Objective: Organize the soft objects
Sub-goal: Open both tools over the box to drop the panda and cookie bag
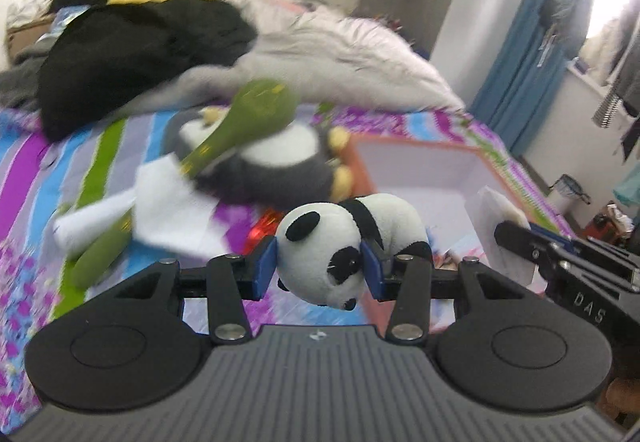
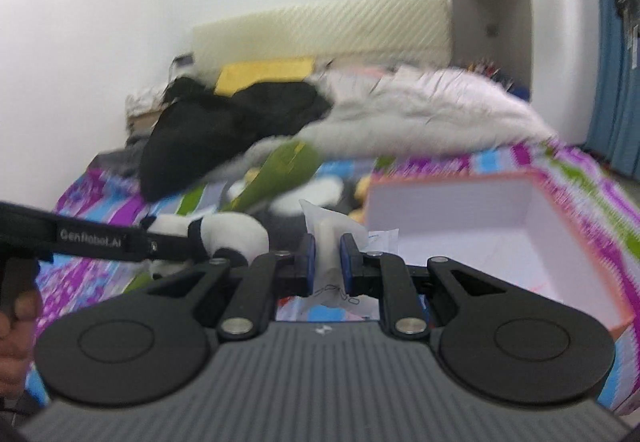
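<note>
Left gripper [image 1: 320,266] clamps the panda [image 1: 352,246] by the head between blue pads; plush, rounded, hanging clear above the bedspread [image 1: 24,170]. Right gripper [image 2: 327,262] is narrow, pinching a crinkly white packet [image 2: 332,234]. Past my left fingers: grey-white plush [image 1: 280,162], green plush [image 1: 248,118], white cloth [image 1: 168,210]. Open orange box [image 2: 560,218], white inside, sits ahead-right of my right fingers. Black clothing [image 1: 132,50] and pale duvet [image 1: 340,54] pile behind.

Box [image 1: 420,170] right of plush pile [image 1: 272,162], on bed [image 1: 40,170].
</note>
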A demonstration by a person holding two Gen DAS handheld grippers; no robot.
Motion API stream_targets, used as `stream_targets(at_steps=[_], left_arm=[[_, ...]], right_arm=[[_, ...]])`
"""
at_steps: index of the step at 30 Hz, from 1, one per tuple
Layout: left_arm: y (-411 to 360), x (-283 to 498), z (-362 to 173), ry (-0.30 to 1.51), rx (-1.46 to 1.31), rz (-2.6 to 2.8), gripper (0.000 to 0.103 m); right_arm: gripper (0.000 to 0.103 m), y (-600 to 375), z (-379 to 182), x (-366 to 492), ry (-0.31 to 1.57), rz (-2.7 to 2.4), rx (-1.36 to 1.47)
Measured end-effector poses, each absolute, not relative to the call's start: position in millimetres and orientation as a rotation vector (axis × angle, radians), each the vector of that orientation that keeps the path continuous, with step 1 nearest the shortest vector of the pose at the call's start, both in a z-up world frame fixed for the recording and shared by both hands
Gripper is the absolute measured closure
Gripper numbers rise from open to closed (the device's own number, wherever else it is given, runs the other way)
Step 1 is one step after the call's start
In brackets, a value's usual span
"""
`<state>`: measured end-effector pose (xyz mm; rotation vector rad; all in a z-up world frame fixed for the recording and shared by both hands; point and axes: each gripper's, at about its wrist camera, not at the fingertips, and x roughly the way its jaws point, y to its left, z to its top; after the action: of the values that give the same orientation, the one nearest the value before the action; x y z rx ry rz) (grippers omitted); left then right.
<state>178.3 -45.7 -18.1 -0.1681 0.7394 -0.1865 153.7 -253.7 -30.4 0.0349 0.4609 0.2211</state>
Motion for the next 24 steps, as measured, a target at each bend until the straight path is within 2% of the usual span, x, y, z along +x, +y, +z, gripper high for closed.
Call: stream_targets(at_steps=[6,15,24], left_arm=[[-95,225,-7,0.769,-0.163,-0.277,0.052],[-155,302,-38,0.965,-0.16,-0.333,0.052],[-184,340,-61,1.056,-0.112,-0.331,0.052]], right_arm=[[0.086,-297,-21,194,0.474,0.116,0.037],[0.086,-354,-64,251,0.712,0.032,0.101],[0.086,-387,-94,255,0.809,-0.002,0.125]])
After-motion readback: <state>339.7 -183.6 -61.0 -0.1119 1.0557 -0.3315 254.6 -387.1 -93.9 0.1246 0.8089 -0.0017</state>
